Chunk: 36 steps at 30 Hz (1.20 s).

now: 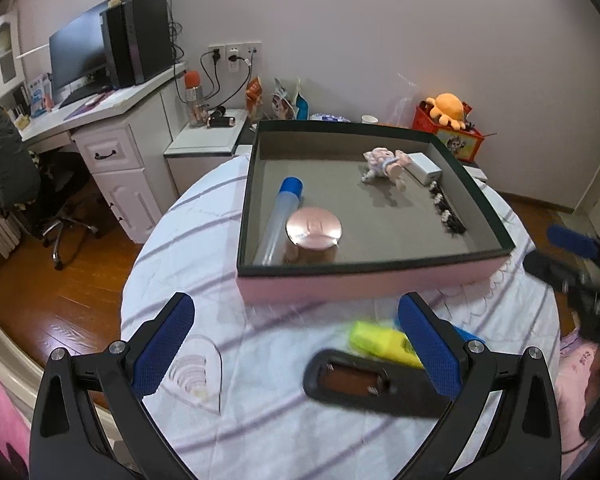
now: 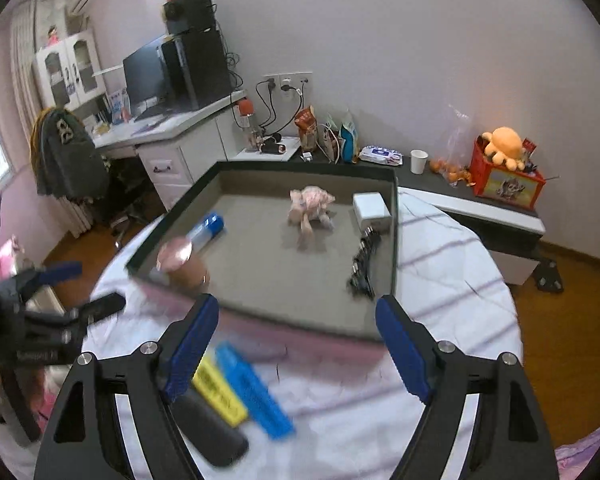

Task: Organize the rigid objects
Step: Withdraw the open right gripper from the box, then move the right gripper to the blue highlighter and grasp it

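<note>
A shallow box with pink outer walls sits on the round table. Inside it lie a clear tube with a blue cap, a pink-lidded jar, a pink toy figure, a small white box and a string of black clips. My left gripper is open above a black oblong object and a yellow block. My right gripper is open and empty before the box's near wall. The yellow block, a blue block and the black object lie below its left finger.
A clear heart-shaped piece lies on the striped tablecloth at front left. Behind the table stand a white desk with a monitor, an office chair, and a low cabinet bearing snacks, a cup and a red box with an orange plush.
</note>
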Tool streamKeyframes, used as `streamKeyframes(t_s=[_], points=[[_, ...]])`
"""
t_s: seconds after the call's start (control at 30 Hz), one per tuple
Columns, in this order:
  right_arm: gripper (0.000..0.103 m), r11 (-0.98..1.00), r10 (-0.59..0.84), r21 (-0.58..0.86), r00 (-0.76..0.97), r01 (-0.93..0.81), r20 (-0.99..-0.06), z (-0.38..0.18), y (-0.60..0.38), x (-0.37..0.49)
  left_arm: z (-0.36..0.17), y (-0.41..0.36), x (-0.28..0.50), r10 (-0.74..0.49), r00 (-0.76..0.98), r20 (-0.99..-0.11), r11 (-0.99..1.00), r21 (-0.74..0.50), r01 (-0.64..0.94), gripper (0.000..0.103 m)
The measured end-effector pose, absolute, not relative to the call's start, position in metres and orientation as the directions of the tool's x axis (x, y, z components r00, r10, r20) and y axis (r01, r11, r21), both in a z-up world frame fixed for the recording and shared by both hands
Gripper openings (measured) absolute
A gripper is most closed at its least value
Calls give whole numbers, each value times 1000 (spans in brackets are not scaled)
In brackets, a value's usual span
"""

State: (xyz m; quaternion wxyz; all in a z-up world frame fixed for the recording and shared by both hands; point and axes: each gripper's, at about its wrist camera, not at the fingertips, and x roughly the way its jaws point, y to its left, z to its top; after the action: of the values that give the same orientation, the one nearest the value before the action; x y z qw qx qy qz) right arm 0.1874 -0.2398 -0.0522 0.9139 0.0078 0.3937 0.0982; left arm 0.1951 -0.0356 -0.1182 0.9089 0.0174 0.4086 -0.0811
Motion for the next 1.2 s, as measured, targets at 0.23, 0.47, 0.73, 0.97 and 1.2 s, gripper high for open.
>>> streamKeyframes(t_s=[0.23, 0.47, 0.73, 0.97, 1.2], points=[[83, 980, 179, 76, 661, -181, -729, -63, -245, 133, -119, -34, 161, -102, 655, -749, 990, -15, 138, 103], [83, 975, 178, 53, 627, -214, -759, -87, -245, 120, -124, -40, 140, -82, 643, -762, 990, 14, 142, 103], [83, 967, 141, -15, 581, -256, -801, -124, -227, 121, -127, -43, 133, -72, 636, -768, 988, 31, 150, 103], [82, 958, 121, -52, 561, -282, -819, -139, -232, 140, -133, -43, 134, -82, 623, -778, 985, 30, 168, 103], [82, 904, 182, -71, 529, -421, -829, -143, -219, 164, -135, -45, 140, -83, 618, -782, 984, 35, 176, 103]])
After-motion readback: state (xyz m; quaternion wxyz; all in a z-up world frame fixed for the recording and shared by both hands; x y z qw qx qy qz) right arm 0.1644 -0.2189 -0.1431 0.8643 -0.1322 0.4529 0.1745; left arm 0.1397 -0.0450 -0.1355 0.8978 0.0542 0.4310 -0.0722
